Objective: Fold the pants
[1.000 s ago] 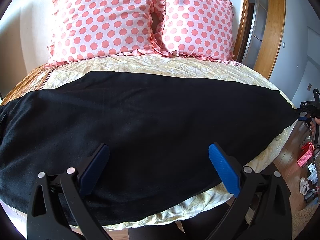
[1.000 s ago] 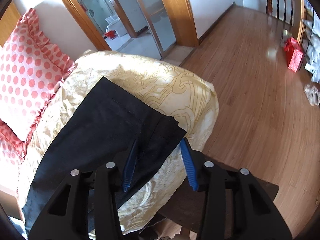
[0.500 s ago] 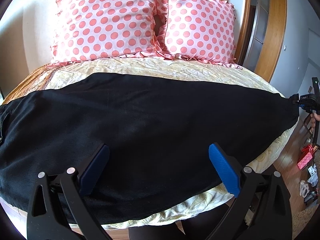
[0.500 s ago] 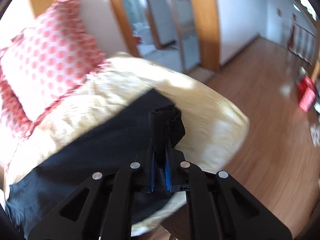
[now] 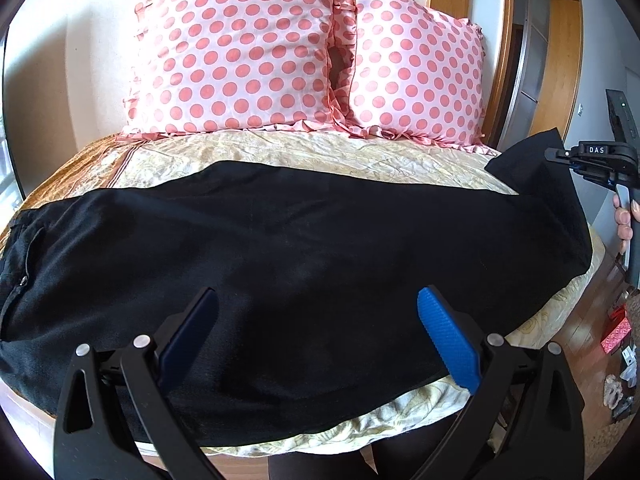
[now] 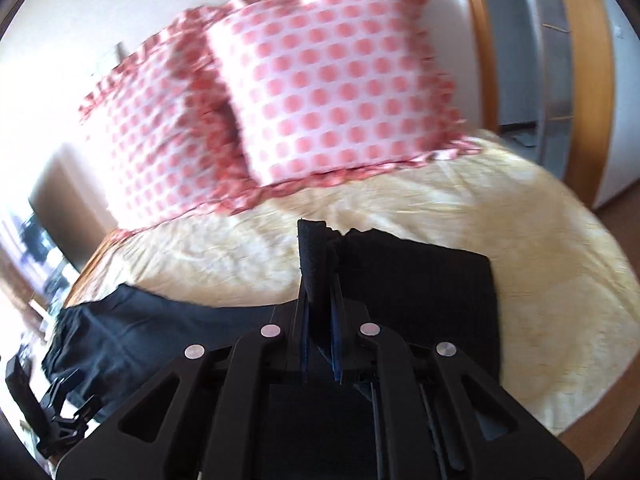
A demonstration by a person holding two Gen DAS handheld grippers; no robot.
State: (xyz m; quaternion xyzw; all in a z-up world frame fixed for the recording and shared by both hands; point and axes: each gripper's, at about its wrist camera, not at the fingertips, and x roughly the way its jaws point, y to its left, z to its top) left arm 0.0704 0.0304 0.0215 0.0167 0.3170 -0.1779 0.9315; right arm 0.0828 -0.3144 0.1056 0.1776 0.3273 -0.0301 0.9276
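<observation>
Black pants (image 5: 304,256) lie flat across the bed, waist with a zipped pocket at the left, leg hem at the right. My left gripper (image 5: 320,332) is open above the pants' near edge, touching nothing. My right gripper (image 6: 320,312) is shut on the leg hem (image 6: 316,248) and holds it lifted off the bed; it also shows in the left wrist view (image 5: 592,156) at the far right, with the hem (image 5: 532,160) raised. The left gripper shows at the lower left of the right wrist view (image 6: 60,420).
Two pink polka-dot pillows (image 5: 248,52) stand at the head of the bed. The cream quilt (image 5: 320,152) covers the bed. A wooden door frame (image 5: 560,60) and wooden floor with small items (image 5: 616,340) are at the right.
My right gripper closed on the leg hem, then lifted it and swung toward the pillows and the waist side. The left gripper stayed open and rose slightly.
</observation>
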